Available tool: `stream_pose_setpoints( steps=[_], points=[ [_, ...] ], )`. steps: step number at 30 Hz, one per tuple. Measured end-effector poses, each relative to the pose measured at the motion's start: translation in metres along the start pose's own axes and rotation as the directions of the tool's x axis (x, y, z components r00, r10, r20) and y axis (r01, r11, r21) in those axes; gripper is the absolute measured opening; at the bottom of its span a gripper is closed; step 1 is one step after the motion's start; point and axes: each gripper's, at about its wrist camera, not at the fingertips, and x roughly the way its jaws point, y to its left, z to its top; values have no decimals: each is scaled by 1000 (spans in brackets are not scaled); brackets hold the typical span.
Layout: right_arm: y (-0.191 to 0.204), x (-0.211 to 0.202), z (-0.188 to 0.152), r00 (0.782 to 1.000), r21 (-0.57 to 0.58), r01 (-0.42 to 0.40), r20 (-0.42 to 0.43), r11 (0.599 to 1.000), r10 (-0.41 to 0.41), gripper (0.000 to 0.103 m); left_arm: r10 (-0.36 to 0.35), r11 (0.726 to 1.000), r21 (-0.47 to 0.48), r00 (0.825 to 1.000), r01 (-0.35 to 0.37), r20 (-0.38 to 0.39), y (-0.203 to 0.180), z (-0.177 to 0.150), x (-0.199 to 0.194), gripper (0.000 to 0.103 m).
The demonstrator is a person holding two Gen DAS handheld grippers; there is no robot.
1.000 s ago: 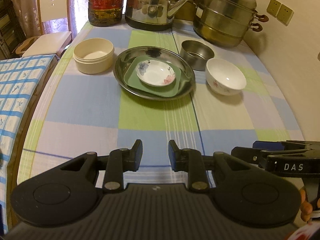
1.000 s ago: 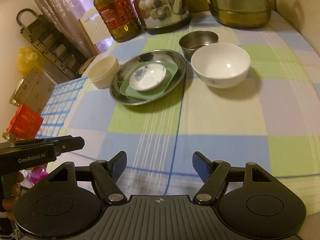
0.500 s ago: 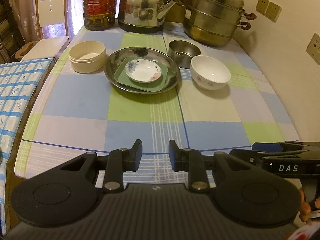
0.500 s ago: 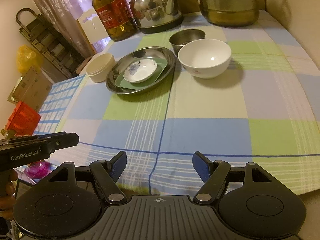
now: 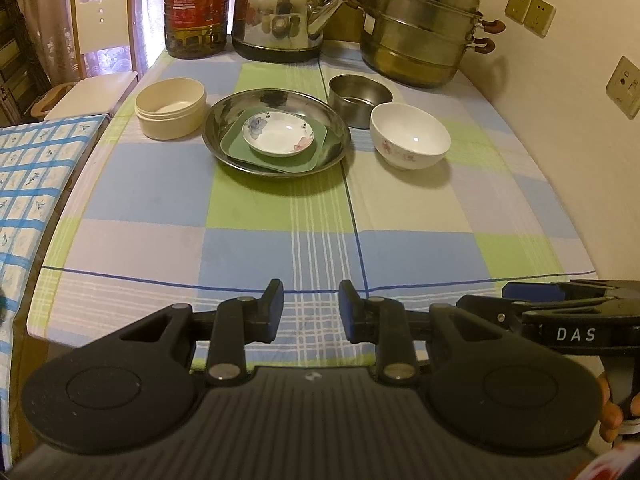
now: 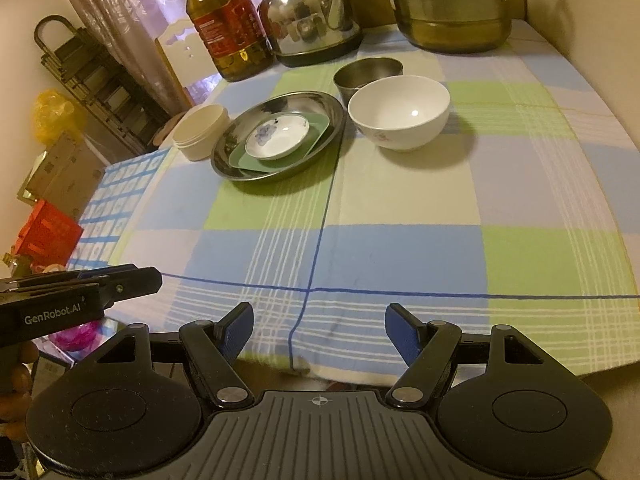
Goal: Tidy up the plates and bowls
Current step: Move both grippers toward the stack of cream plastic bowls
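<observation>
Both tools hang over the near edge of the counter (image 5: 280, 208), which carries a blue, green and lilac checked cloth. The left tool (image 5: 310, 310) has a narrow gap between its fingers, the jaws are opening, and nothing lies between them. The right tool (image 6: 320, 334) stands wide apart and empty; its side shows at the right edge of the left wrist view.

All the tableware sits in the far half. A steel plate (image 5: 336, 124) holds a green square plate (image 5: 316, 154), and a small floral saucer (image 5: 278, 134) rests on top of that. Just left of the stack, apart from it, stands a cream round container (image 5: 170, 108). To the right, a white bowl (image 5: 410, 136) stands upright near the steel plate's rim, and a small steel bowl (image 5: 360, 98) sits just behind it; whether the two bowls touch cannot be told.

Along the far edge stand an oil bottle (image 5: 198, 6), a kettle (image 5: 280, 16) and a stacked steamer pot (image 5: 424, 36), close together.

The near half of the cloth is bare from left edge to right. The right edge runs along a wall (image 5: 560, 128). Off the left edge lies a lower surface with a blue grid cloth (image 5: 32, 168), and a white chair (image 5: 100, 56) stands beyond it.
</observation>
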Motion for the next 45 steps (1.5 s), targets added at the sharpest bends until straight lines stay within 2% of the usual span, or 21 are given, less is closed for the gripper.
stream_pose_setpoints(
  steps=[9, 21, 28, 38, 45],
  points=[
    [7, 9, 2, 1000, -5, -15, -20, 1000, 15, 73, 5, 1000, -8, 1000, -5, -22, 10, 2, 4, 31],
    [20, 34, 27, 1000, 50, 17, -6, 999, -16, 73, -46, 999, 19, 998, 47, -40, 42, 41, 32, 31],
    [35, 64, 49, 999, 91, 7, -36, 996, -3, 73, -55, 998, -18, 997, 54, -54, 81, 62, 48, 31],
    [71, 123, 86, 997, 60, -6, -76, 998, 11, 72, -18, 995, -99, 998, 12, -60, 152, 96, 81, 31],
    [96, 161, 112, 998, 29, -4, -67, 1000, 6, 72, 8, 992, -126, 998, -14, -54, 192, 120, 102, 31]
  ],
)
